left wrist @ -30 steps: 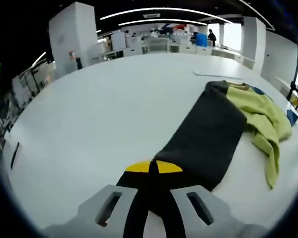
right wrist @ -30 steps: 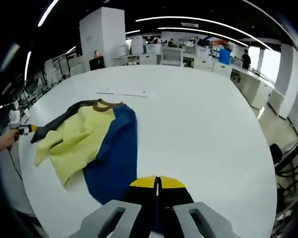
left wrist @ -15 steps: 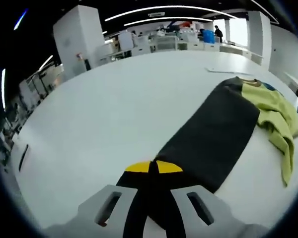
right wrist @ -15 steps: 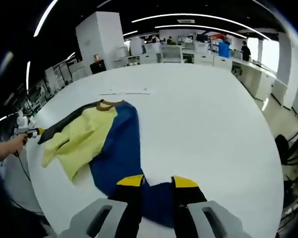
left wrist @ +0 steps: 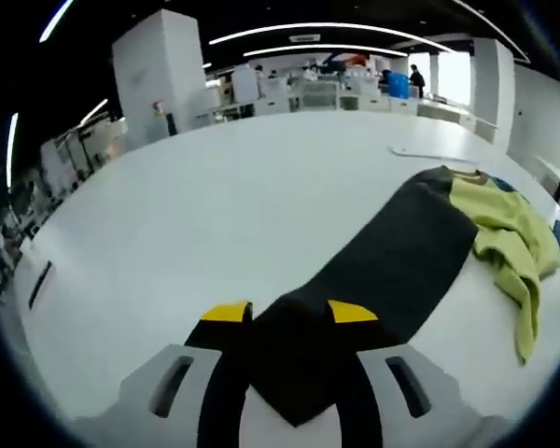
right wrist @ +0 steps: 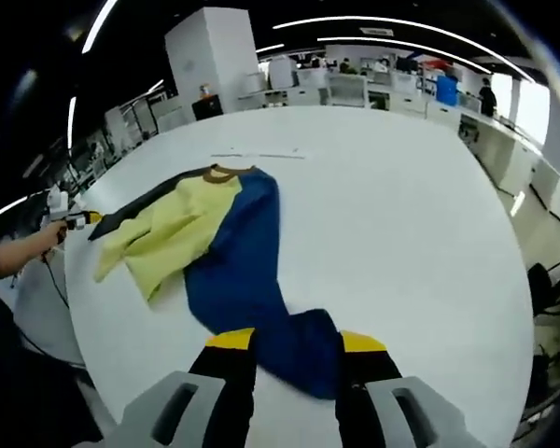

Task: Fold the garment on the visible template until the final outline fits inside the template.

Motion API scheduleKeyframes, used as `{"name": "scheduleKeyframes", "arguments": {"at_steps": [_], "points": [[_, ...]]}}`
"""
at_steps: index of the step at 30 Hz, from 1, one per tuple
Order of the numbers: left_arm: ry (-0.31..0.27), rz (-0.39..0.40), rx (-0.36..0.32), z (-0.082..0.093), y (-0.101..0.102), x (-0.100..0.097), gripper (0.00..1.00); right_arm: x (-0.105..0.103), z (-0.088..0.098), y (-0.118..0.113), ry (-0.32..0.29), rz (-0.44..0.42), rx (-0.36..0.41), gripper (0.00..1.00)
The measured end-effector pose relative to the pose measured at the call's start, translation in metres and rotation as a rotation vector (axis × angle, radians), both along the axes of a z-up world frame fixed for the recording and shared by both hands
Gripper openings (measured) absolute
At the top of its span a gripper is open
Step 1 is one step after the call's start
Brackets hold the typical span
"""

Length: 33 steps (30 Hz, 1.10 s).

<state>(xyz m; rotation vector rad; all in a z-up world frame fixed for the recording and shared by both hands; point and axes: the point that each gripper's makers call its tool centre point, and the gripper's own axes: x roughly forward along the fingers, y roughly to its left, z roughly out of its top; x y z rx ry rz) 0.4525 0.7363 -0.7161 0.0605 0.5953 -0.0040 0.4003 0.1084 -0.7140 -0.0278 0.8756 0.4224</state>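
A long-sleeved garment lies spread across the white table (left wrist: 215,187). It has a yellow-green body (right wrist: 173,233), a brown collar (right wrist: 222,172), a black sleeve (left wrist: 392,261) and a blue sleeve (right wrist: 247,271). My left gripper (left wrist: 289,313) is open, with the black sleeve's end lying flat between its yellow-tipped jaws. My right gripper (right wrist: 296,341) is open too, and the cuff end of the blue sleeve rests between its jaws. In the right gripper view the left gripper (right wrist: 86,218) appears at the far left, held by a hand (right wrist: 23,250). A thin pale template mark (right wrist: 261,155) lies beyond the collar.
The table edge curves close on the left of the left gripper view (left wrist: 37,308) and on the right of the right gripper view (right wrist: 527,308). White desks and cabinets (left wrist: 308,89), a white pillar (right wrist: 215,56) and distant people stand behind.
Both grippers have opened and let go of their sleeve ends, the right one first and the left one just now. The sleeve ends now lie flat on the table.
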Motion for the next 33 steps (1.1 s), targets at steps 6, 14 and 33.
{"name": "scheduleKeyframes", "arguments": {"at_steps": [6,14,33], "points": [[-0.029,-0.066,-0.047,0.012,-0.02,-0.003,0.52,-0.007,-0.001,-0.001,0.005,0.015,0.002,0.31],[-0.106,-0.17,-0.122,0.038,-0.057,-0.008,0.72,-0.019,-0.008,-0.002,0.025,0.04,-0.003,0.32],[-0.179,-0.472,-0.262,0.072,-0.151,-0.035,0.99,-0.036,-0.029,-0.01,0.055,0.052,-0.044,0.14]]}}
